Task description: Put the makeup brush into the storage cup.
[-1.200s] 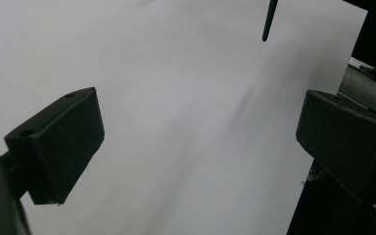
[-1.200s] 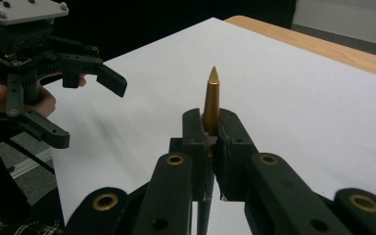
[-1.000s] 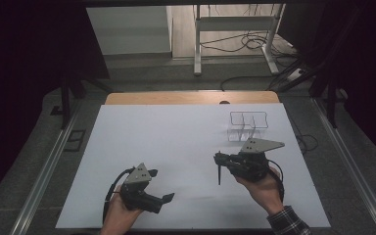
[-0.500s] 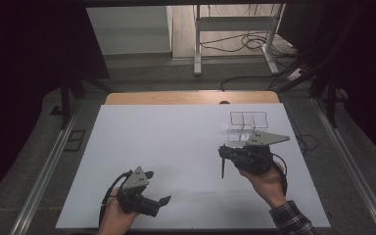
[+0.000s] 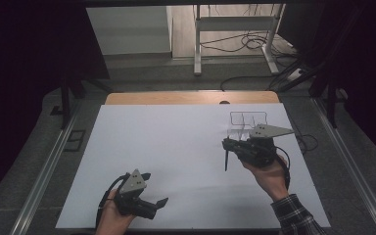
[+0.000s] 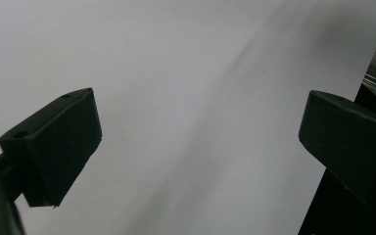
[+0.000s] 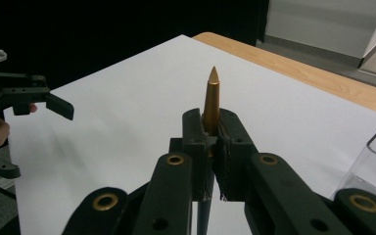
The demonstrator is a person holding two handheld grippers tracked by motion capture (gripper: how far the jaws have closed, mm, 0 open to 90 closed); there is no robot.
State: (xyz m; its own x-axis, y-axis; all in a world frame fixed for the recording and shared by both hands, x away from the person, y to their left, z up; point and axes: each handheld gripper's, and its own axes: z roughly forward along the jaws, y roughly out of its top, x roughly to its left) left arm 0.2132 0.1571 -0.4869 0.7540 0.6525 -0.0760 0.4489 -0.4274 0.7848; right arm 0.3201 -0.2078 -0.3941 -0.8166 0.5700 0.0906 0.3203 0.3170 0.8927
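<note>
Between the closed jaws of the right claw (image 7: 210, 142) stands a gold-tipped pen (image 7: 211, 100), clamped tight, tip pointing away. Just behind that claw sits a clear box (image 5: 247, 123). Well apart, the left claw (image 5: 157, 205) hangs open over the desk (image 5: 176, 147).

Clear box (image 5: 247, 123) at the table's (image 5: 176, 147) far right — pen (image 5: 226, 157) just before it.

Pen (image 7: 210, 100) shaft hidden within right claw (image 7: 209, 128)
</note>
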